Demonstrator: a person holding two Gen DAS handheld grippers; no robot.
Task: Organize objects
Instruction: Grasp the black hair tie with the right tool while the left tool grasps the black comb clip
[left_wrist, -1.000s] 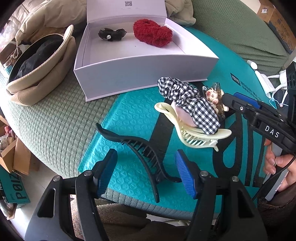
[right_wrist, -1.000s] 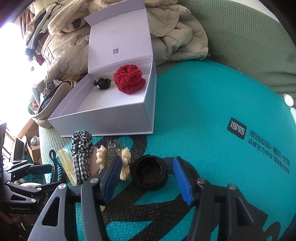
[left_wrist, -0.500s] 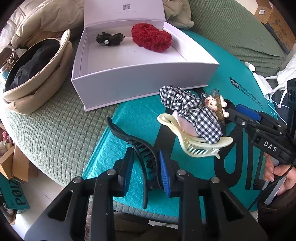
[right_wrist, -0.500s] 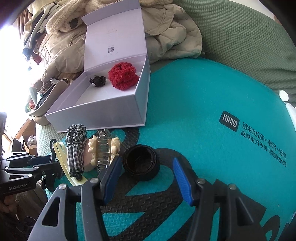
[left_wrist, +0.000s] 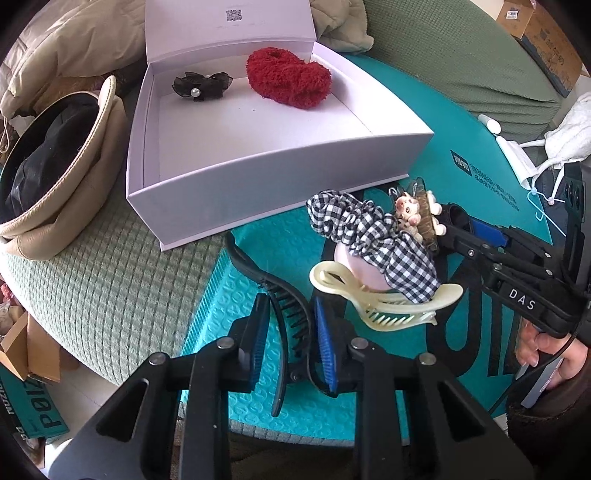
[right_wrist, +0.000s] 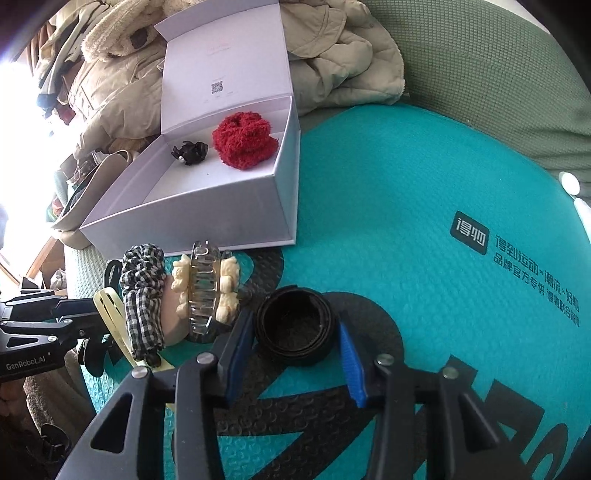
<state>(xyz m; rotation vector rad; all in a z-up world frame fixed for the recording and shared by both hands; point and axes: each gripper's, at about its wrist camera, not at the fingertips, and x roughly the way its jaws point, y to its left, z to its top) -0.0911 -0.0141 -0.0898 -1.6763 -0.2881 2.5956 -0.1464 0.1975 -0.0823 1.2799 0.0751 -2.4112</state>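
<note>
Left gripper (left_wrist: 290, 339) fingers clamped the black claw clip (left_wrist: 284, 314) for boxing; right gripper (right_wrist: 295, 345) fingers closing around black band (right_wrist: 295, 325), not yet gripping

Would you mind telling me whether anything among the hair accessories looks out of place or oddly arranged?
Yes: the checked scrunchie is draped over the cream claw clip in a heap beside the decorated clip, outside the white box. Only the red scrunchie and black bow are in the box. Nothing looks damaged.
</note>
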